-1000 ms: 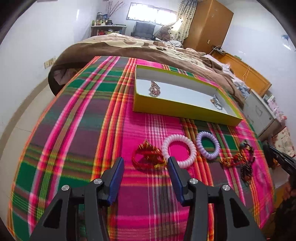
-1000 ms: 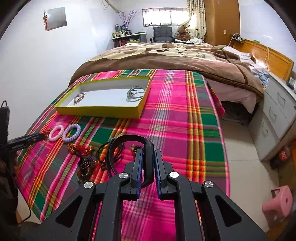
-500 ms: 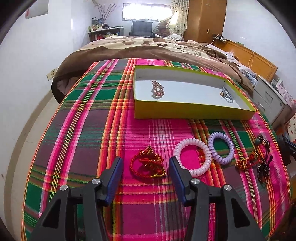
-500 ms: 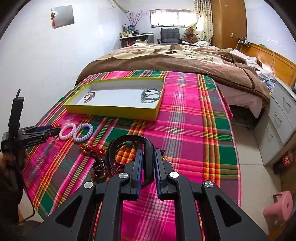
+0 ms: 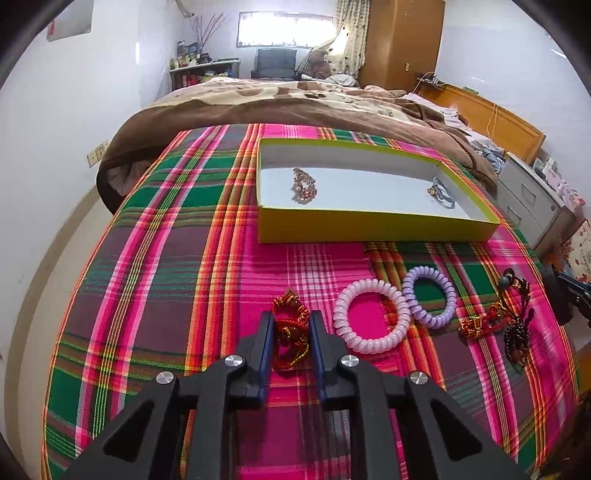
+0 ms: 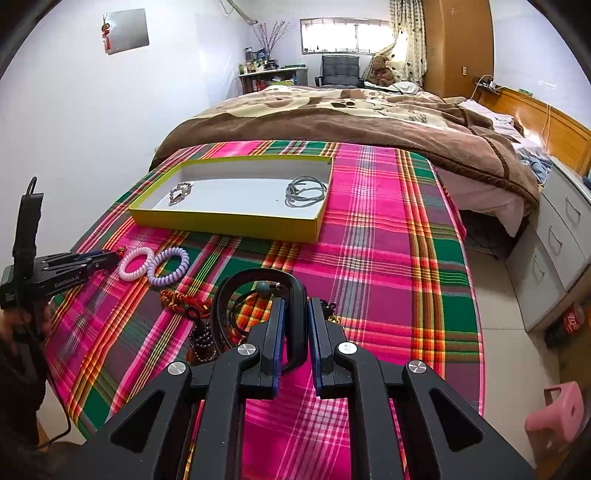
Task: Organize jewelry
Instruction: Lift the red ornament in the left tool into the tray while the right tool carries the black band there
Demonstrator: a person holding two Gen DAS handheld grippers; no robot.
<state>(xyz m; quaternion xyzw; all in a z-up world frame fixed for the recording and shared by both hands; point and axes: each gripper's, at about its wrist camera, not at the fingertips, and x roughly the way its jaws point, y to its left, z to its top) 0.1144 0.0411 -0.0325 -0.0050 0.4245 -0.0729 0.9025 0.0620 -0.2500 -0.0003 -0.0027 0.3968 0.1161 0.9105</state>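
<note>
Two grippers clamped: left gripper (image 5: pixel 291 325) on red-and-gold cord bracelet (image 5: pixel 290 338), right gripper (image 6: pixel 295 314) on black plastic headband (image 6: pixel 258 280), above plaid blanket (image 5: pixel 166 258)

White walls (image 6: pixel 92 122) enclose a bedroom lit by a bright window (image 6: pixel 345 35) at top centre of the frame. Below it stand a dark armchair (image 6: pixel 340 72) and a cluttered shelf (image 6: pixel 271 75). A wooden wardrobe (image 6: pixel 458 44) fills the upper right. A brown blanket (image 6: pixel 332 122) covers the bed; grey drawers (image 6: pixel 561 236) and a pink stool (image 6: pixel 554 413) sit at right.
</note>
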